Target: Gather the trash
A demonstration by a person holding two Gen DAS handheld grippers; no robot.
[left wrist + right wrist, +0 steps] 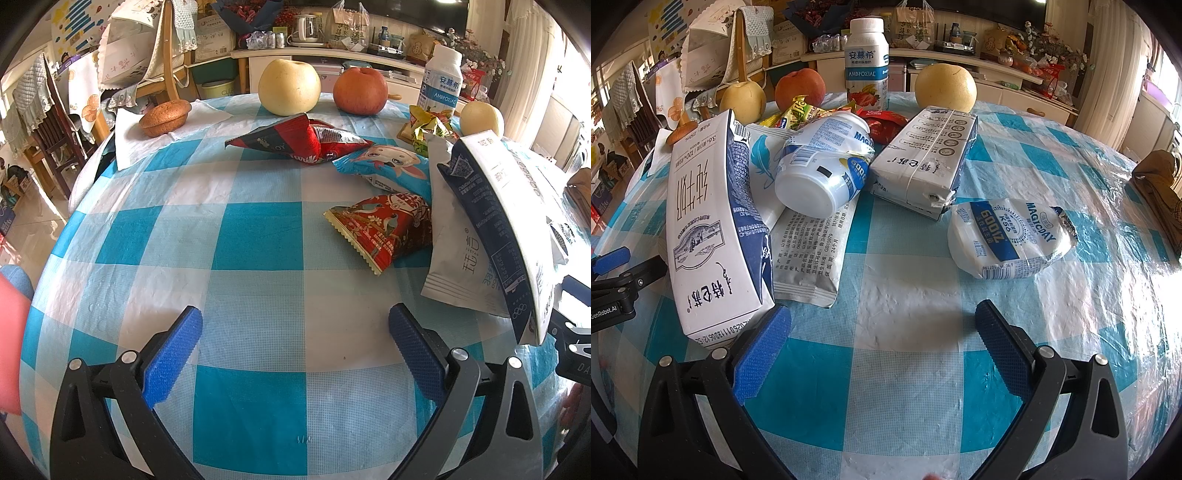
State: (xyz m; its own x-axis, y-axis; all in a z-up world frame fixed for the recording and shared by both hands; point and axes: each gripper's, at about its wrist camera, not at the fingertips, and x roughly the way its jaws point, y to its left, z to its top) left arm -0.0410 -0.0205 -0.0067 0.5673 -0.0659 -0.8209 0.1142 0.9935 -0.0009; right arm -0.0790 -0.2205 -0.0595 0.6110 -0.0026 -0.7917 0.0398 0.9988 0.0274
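Hovering over the checked tablecloth, the left gripper is held spread, empty. The right gripper is likewise spread beside a milk carton.

The left tongs are wide open over the checked worktop, holding nothing. Past them lies a red snack bag. Just right of that bag leans a milk carton. Far behind the bag sits a yellow pear.
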